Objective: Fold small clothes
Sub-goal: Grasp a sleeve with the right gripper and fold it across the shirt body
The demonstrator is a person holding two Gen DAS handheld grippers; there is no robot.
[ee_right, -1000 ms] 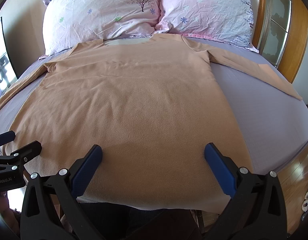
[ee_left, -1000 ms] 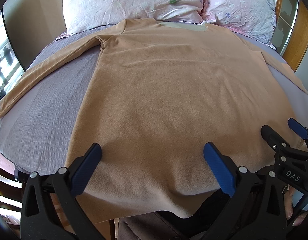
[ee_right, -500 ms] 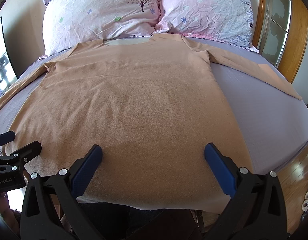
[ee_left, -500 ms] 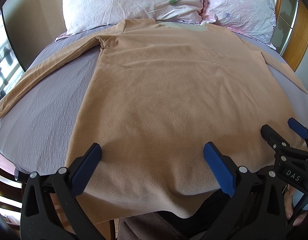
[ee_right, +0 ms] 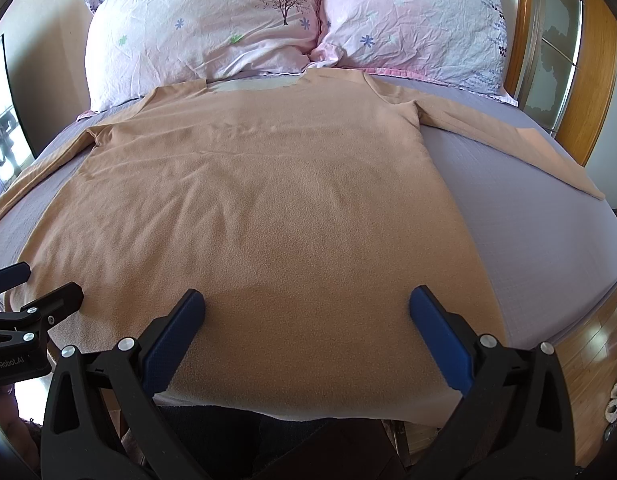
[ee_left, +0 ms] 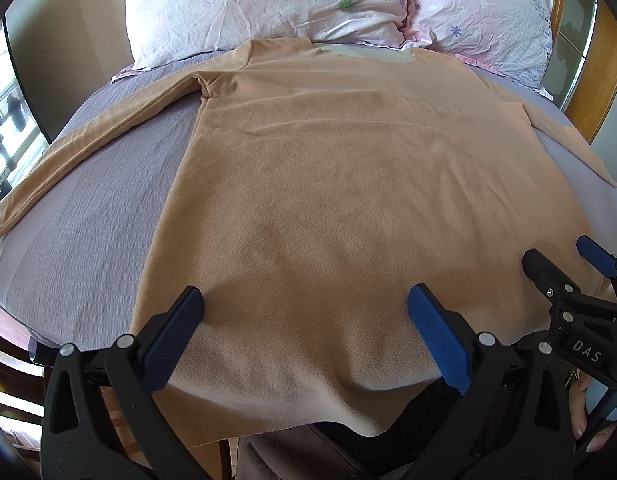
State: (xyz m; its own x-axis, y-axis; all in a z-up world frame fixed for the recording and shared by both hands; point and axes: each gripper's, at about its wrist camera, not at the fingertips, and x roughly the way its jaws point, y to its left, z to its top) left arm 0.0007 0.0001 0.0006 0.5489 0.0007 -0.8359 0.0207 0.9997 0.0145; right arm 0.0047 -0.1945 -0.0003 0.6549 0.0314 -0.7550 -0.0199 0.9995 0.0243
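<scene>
1. A tan long-sleeved top (ee_left: 348, 184) is seen spread flat, front down or up not determinable, on a bed covered by a lilac sheet (ee_left: 88, 216). The neckline lies toward two floral pillows (ee_right: 212, 28) at the head of the bed; the hem hangs slightly over the near edge.
2. Both sleeves are laid outward: one sleeve (ee_left: 80, 144) runs toward the left edge of the bed, the other sleeve (ee_right: 508, 136) toward the right edge.
3. Left gripper (ee_left: 304, 328): jaws are spread wide, nothing is held between them. Blue pads (ee_left: 172, 336) are positioned over the hem region, left half of the garment; contact with the cloth cannot be confirmed.
4. Right gripper (ee_right: 306, 330): jaws are likewise spread wide and released, nothing gripped. It is placed over the hem region, right half; contact with the cloth cannot be told.
5. Each gripper is partly visible in the other's view, side by side near the hem.
6. A wooden door frame (ee_right: 596, 60) is noted at the right of the bed, and wooden floor (ee_right: 596, 340) beside it.
</scene>
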